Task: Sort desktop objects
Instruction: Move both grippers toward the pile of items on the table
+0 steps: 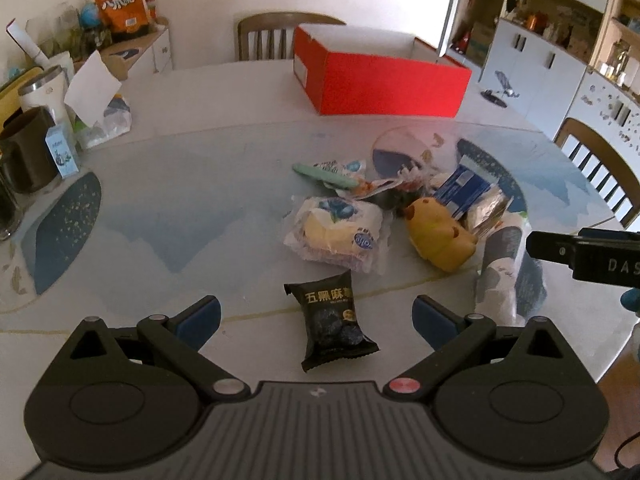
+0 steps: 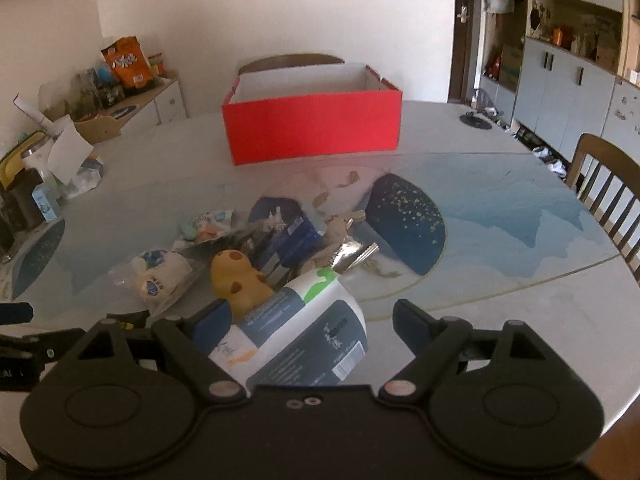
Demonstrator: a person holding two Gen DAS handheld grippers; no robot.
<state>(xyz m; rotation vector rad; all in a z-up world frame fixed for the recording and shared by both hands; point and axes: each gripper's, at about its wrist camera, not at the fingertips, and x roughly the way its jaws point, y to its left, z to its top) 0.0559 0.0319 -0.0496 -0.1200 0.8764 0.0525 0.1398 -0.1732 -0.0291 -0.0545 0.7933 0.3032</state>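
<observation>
Red box (image 2: 312, 128) open-topped at the far side of the table (image 1: 180, 208), well apart from the heap of things nearer the cameras. Black snack packet (image 1: 334, 322) lying flat on the table, between the spread blue pads of the left gripper (image 1: 316, 318), touching neither pad; jaws wide. Just beyond the packet: a clear-wrapped bun (image 1: 338, 232), then a yellow toy (image 1: 438, 236) on its side, touching a blue carton (image 1: 460, 192). Mint-green tool (image 1: 324, 176) and small wrappers (image 1: 360, 184) at the back of the heap. Crumpled foil pouch (image 2: 352, 254) beside the carton.

White-and-grey bottle (image 2: 304, 336) lying on its side between the fingers of the right gripper (image 2: 308, 322), its green-marked end pointing toward the heap and close to the toy; jaws wide, left pad close beside the bottle, right pad clear of it. Cannot tell whether the left pad touches.

Off to the left edge of the table: a steel-rimmed cup (image 1: 44, 96), a dark mug (image 1: 28, 148), a small blue carton (image 1: 62, 152). Orange bag (image 1: 120, 4) on a side cabinet behind. Wooden chair (image 1: 276, 36) behind the box.
</observation>
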